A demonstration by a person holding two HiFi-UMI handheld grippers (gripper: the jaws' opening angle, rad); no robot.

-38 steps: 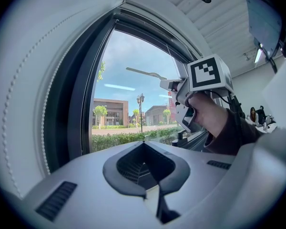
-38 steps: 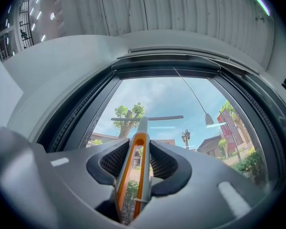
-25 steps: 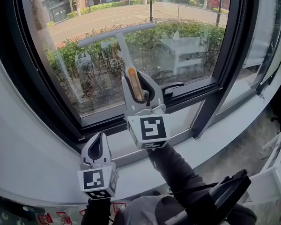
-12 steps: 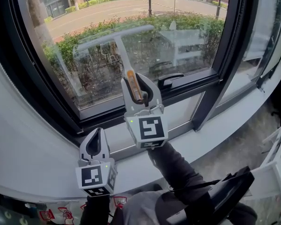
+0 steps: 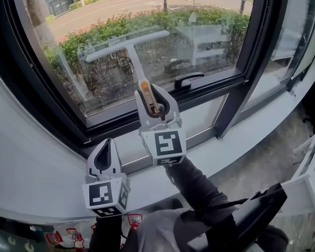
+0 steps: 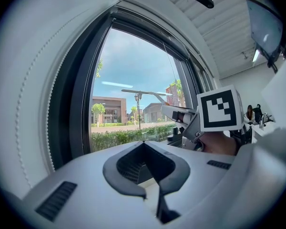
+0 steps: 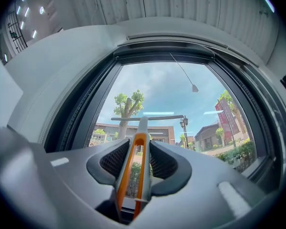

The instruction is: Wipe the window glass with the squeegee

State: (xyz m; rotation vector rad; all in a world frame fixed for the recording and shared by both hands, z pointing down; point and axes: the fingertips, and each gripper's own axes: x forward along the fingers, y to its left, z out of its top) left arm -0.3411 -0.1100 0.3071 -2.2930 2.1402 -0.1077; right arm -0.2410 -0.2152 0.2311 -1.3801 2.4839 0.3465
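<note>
Moved: right gripper (image 5: 151, 94) and squeegee (image 5: 127, 42) sit lower on the window glass (image 5: 215, 30) than 1 s ago, so the blade is now nearer the pane's bottom edge. Left gripper (image 5: 107, 144) is approx. where it was.
Right gripper: jaws clamped on the squeegee's orange-and-grey grip. The shaft runs straight out btw. them toward the glass.
Squeegee: T-shape, w/ the shaft rising from the jaws to the blade. The blade lies across the left-centre of the pane, tilted, left end lower than right. It looks flat on the glass, but contact can't be confirmed.
Left gripper: jaws together, nothing btw. them. It is held over the sill (image 5: 252, 135) below the pane's bottom-left corner, well apart from the squeegee, and seems to play no part in the stroke.
Around: a dark frame bar (image 5: 121, 121) runs under the pane's bottom edge. The window handle (image 5: 188, 80) sits on that bar just right of the right gripper, not touching it.
Meaning: this reads as a downward pull under way, w/ room still left btw. the blade and the bottom edge. The strips toward the pane's right and left edges prob. need their own passes.
Watch: the gripper is likely to reach the frame bar before the blade reaches the bottom edge, so the shaft angle may need to flatten. Keep clear of the handle.
</note>
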